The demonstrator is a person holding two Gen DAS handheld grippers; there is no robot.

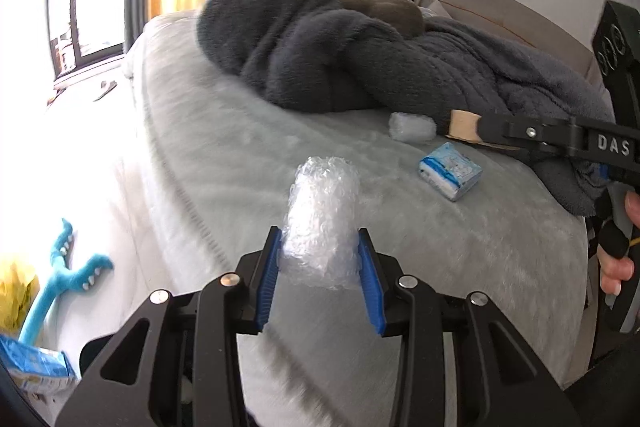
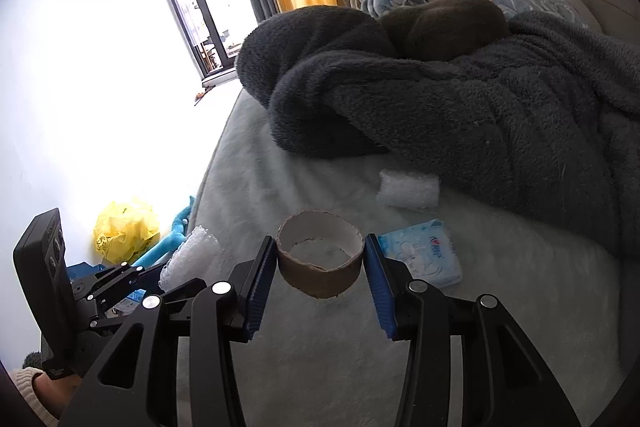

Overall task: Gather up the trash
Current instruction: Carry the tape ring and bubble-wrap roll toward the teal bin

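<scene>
My left gripper [image 1: 320, 259] is shut on a roll of clear bubble wrap [image 1: 322, 219], held above the pale grey bed [image 1: 240, 155]. My right gripper [image 2: 320, 263] is shut on a short brown cardboard tube [image 2: 320, 259], its open end facing up. In the left wrist view the right gripper [image 1: 466, 131] reaches in from the right with the tube [image 1: 464, 127]. In the right wrist view the left gripper [image 2: 176, 267] shows at lower left with its bubble wrap [image 2: 192, 255]. A second bubble wrap roll [image 1: 412, 126] [image 2: 408, 189] and a blue-white tissue pack [image 1: 450, 171] [image 2: 422, 253] lie on the bed.
A heap of dark grey fleece blankets [image 2: 460, 99] covers the far half of the bed. On the floor to the left lie a yellow plastic bag [image 2: 124, 231], a turquoise plush toy [image 1: 60, 279] and a blue-white box [image 1: 36, 367]. Bright windows [image 2: 100, 47] fill the left side.
</scene>
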